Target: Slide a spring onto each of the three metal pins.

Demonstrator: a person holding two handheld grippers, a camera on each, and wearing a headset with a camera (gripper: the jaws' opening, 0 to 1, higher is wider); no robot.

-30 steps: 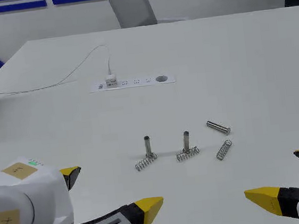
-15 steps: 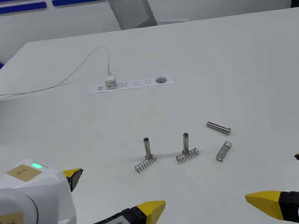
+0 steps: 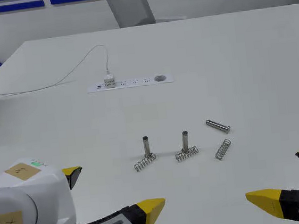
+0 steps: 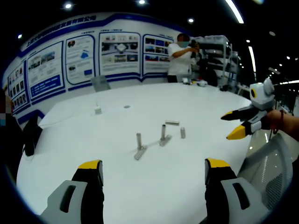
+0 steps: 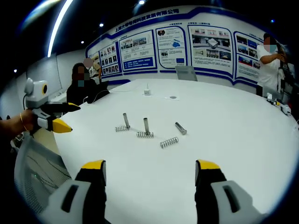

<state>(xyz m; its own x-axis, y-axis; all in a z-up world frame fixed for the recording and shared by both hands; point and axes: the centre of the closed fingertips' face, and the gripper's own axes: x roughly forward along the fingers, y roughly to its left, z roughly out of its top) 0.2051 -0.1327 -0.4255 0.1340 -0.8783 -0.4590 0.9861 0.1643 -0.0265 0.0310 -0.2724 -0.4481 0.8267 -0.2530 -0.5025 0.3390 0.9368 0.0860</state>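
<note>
The big white table is holding everything. The left gripper and the right gripper are hovering over its near edge. Both are holding their jaws spread wide, with nothing between them. All the parts are sitting out ahead of the tips, between the two tools.

Two pins are standing up and look easy to knock over. I think a jaw reaching for a spring could bump one and tip it, because a spring is touching each foot. The left pin and the middle pin are pointing straight up. The third pin is lying flat farther out, on the right gripper's side. It is slanting from far-left to near-right, and being round, it could roll if nudged.

The springs are small and bouncy, so too hard a squeeze could make one pop away. The left spring and the middle spring are lying flat, running mostly sideways. The third spring is lying alone, slanting away from the right gripper toward the third pin.
</note>
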